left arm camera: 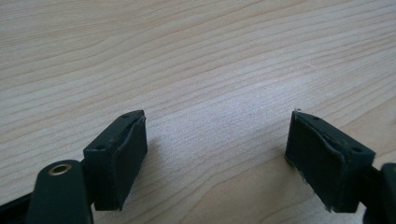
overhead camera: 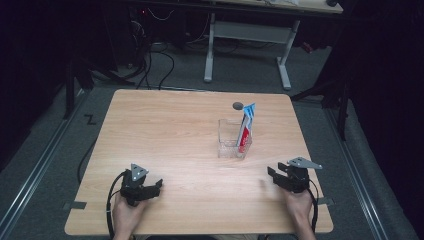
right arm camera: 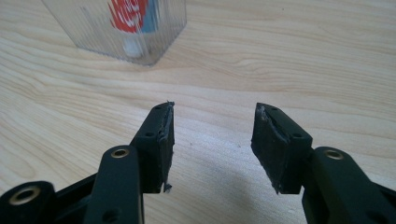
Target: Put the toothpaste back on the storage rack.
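From the high view, your left gripper (overhead camera: 156, 186) and right gripper (overhead camera: 274, 176) rest low near the table's (overhead camera: 170, 125) near edge, both well short of the clear container (overhead camera: 233, 141). The toothpaste tube (overhead camera: 245, 127) stands inside that container, long axis nearly upright, leaning against its right wall, flat crimped end up. A small dark object (overhead camera: 238, 105) lies just beyond the container.

In your left gripper view, the jaws stand wide apart over bare wood.

In your right gripper view, the jaws are parted with nothing between them; the container (right arm camera: 140, 37) sits ahead and left, the tube's (right arm camera: 133, 18) cap down.
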Demonstrator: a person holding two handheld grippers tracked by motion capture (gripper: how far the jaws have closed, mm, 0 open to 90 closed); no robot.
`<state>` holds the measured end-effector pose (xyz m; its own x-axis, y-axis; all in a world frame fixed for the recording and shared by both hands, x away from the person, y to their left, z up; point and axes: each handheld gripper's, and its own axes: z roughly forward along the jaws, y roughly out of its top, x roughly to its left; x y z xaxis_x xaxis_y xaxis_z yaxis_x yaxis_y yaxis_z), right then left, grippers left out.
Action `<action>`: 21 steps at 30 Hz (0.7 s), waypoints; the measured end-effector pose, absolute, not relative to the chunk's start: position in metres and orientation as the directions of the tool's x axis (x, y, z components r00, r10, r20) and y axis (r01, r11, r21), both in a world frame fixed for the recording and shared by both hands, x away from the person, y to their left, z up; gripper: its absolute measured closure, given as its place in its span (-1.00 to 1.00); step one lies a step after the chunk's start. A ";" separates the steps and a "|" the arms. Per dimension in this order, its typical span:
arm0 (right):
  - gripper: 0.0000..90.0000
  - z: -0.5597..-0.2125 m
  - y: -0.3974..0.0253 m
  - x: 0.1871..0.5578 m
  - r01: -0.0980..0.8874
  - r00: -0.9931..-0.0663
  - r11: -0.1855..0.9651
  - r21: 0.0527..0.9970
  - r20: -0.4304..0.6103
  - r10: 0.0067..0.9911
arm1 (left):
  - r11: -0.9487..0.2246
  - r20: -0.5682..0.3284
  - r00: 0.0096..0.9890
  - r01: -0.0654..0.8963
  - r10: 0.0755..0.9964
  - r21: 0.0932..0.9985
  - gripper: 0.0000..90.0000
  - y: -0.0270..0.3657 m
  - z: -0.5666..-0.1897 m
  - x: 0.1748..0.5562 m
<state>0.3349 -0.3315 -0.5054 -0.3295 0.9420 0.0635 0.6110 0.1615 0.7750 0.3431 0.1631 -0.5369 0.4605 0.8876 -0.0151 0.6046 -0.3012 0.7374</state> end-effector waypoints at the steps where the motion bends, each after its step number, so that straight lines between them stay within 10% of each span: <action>1: 0.08 -0.507 -0.331 0.336 0.615 -0.329 0.169 0.770 0.056 0.943 | -0.301 -0.015 0.460 0.605 0.888 0.737 -0.54 0.163 -0.537 0.343; 21: 0.07 -0.528 -0.314 0.349 0.646 -0.320 0.251 0.721 -0.043 0.947 | -0.301 -0.016 0.460 0.605 0.888 0.738 -0.54 0.163 -0.537 0.343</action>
<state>0.3489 -0.3143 -0.5277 -0.3195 0.9466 -0.0432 0.6462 0.2510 0.7207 0.3431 0.1631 -0.5370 0.4601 0.8877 -0.0155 0.6047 -0.3005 0.7376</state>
